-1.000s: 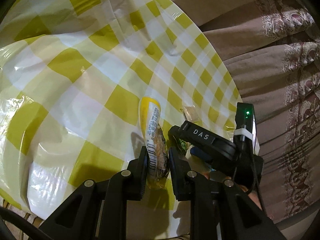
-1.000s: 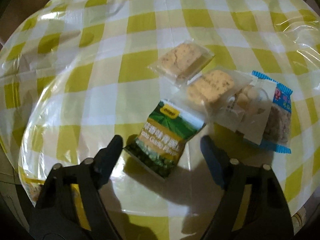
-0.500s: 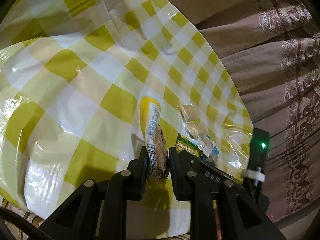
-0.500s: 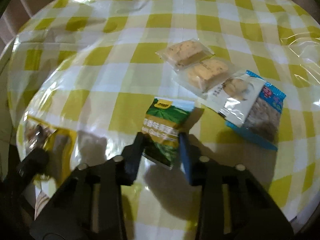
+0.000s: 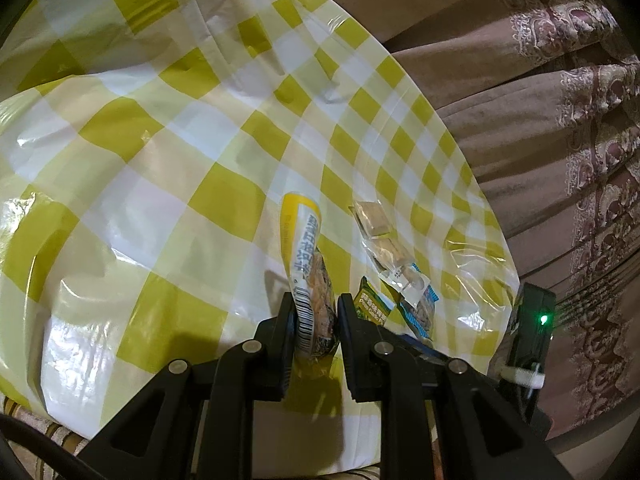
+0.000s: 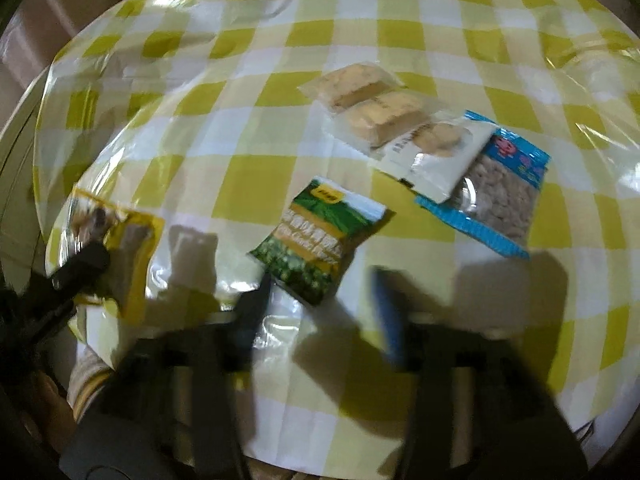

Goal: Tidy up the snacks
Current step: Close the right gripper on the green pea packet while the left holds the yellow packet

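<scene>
**Yellow packet in hand, green packet lined up between parted fingers**

The left gripper (image 5: 316,316) is clamped on a slim yellow-and-clear plastic snack packet (image 5: 310,276), pinching it near its barcoded end so the rest stands up off the table — a hold that suits carrying it, probably toward the others. In the right wrist view the same packet shows at the left edge of the table, well apart from the rest.

The right gripper (image 6: 320,312) has its fingers spread, the near end of a glossy green foil snack bag (image 6: 320,240) lying flat between their tips; whether they touch it is blurred.

Beyond the bag, four packets overlap in a diagonal row, apparently the sorted line: two clear wrappers of square tan biscuits (image 6: 370,98), a white pouch with a round window (image 6: 434,152) and a blue-edged clear bag of pale nuts (image 6: 500,192).

All rests on a round table under a yellow-and-white checked cloth (image 6: 248,112) with shiny, crinkled plastic over it — slippery, I judge, for thin film packets.
</scene>
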`<state>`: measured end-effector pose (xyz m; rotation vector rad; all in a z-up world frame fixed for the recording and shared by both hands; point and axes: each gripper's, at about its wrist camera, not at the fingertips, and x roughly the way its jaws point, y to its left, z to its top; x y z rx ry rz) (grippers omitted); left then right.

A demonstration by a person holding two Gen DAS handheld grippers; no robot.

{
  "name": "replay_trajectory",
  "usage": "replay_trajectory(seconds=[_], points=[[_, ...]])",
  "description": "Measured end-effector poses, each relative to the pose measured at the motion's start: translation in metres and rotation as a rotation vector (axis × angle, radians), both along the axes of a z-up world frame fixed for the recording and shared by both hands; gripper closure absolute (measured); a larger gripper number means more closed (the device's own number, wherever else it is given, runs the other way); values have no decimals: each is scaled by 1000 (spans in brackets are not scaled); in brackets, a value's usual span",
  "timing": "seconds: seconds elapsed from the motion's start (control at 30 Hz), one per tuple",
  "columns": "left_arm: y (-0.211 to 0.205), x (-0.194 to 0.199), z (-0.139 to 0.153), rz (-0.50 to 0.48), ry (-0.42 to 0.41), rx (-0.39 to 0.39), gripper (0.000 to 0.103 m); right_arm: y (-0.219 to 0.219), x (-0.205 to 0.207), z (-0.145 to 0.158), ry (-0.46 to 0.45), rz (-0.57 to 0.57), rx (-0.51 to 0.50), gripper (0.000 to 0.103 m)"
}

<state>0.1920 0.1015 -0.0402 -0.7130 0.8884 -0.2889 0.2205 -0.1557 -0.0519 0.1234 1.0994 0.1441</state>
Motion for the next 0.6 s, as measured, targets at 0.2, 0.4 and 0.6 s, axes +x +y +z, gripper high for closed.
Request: replay_trajectory(seconds=[0.2,0.4,0.6], points=[[1,1,-2,1,3,-7,82,8,17,3,28,-95,-14,19],[3,0,-3,3,1,-11,82,22,35,-12,74,-148,-94,27],[4,1,-4,0,2,-16,82,29,33,-15,42,-107,-167,48]])
